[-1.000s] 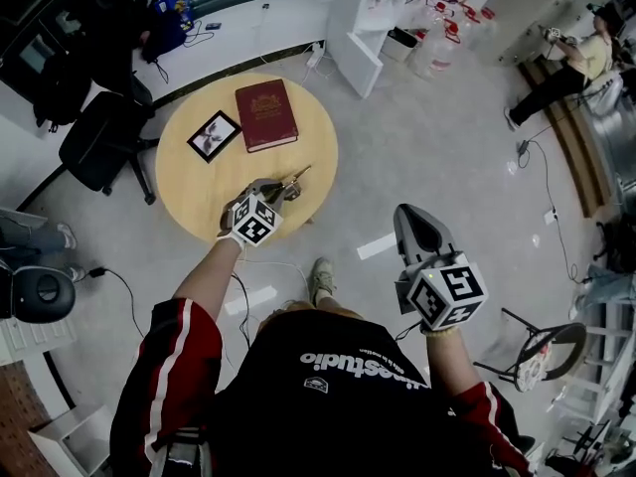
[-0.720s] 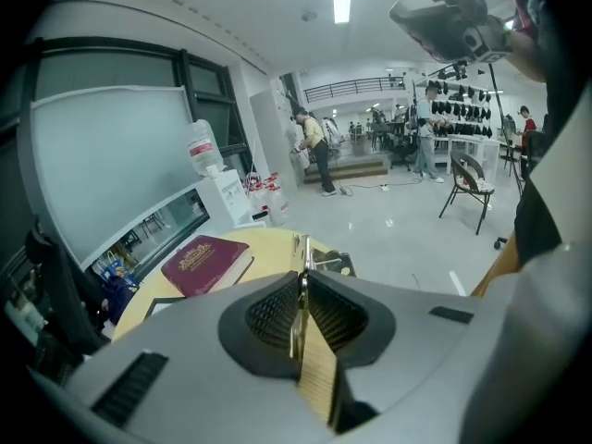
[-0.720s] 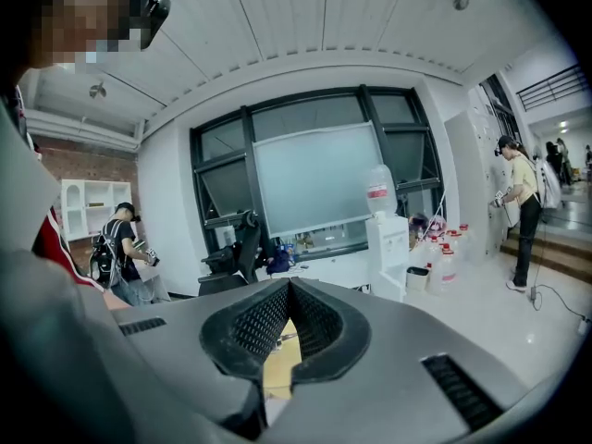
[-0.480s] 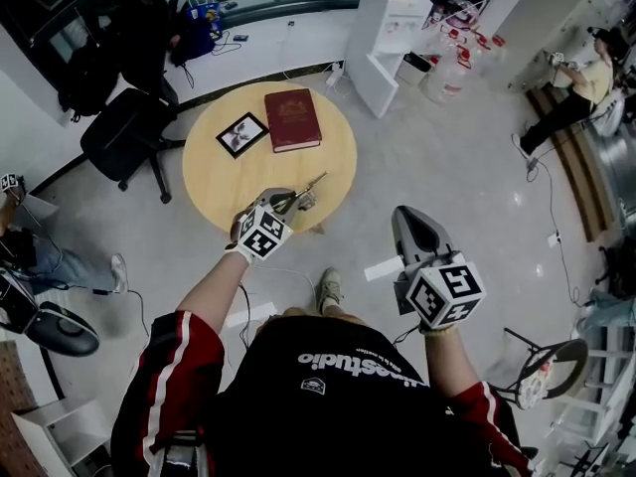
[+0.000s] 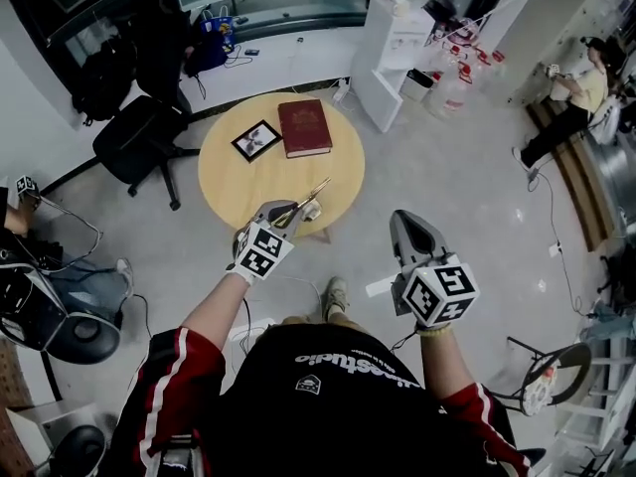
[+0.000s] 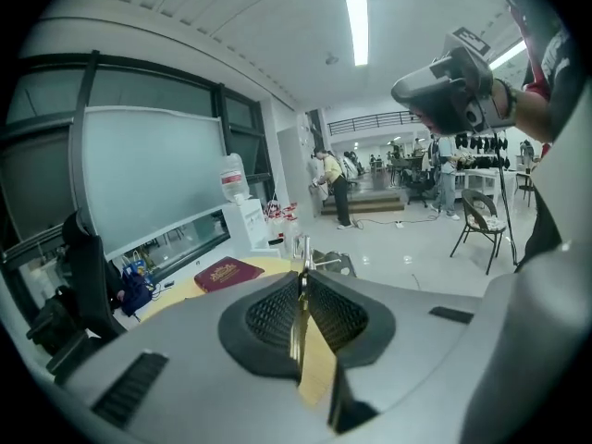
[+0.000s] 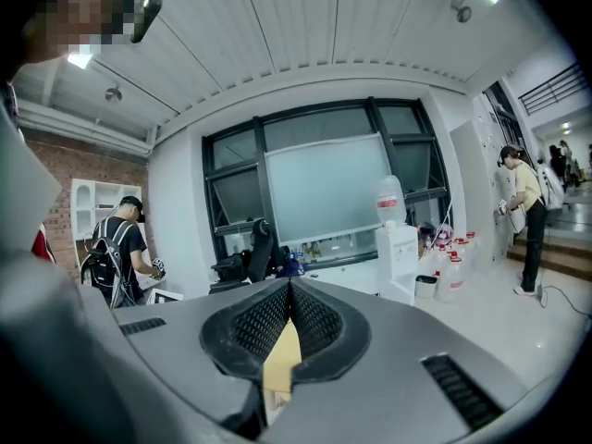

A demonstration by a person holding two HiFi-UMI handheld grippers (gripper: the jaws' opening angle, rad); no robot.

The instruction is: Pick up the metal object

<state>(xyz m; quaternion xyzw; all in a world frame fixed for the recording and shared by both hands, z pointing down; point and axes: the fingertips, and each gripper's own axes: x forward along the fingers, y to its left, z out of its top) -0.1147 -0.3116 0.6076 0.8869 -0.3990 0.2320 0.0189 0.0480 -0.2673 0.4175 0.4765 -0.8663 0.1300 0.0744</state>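
Note:
A slim brass-coloured metal object sticks out of my left gripper, which is shut on it above the near edge of the round wooden table. In the left gripper view the metal object stands upright, pinched between the black ribbed pads, its tip past them. My right gripper hangs over the floor to the right of the table. It is shut with nothing between its pads.
A dark red book and a small framed picture lie on the far half of the table. A black office chair stands left of it, a white cabinet behind. A person sits far right.
The head view has drawn back, so the table looks smaller and farther away. My left gripper keeps its hold on the metal object, now over the table's near edge. The right gripper barely moved.

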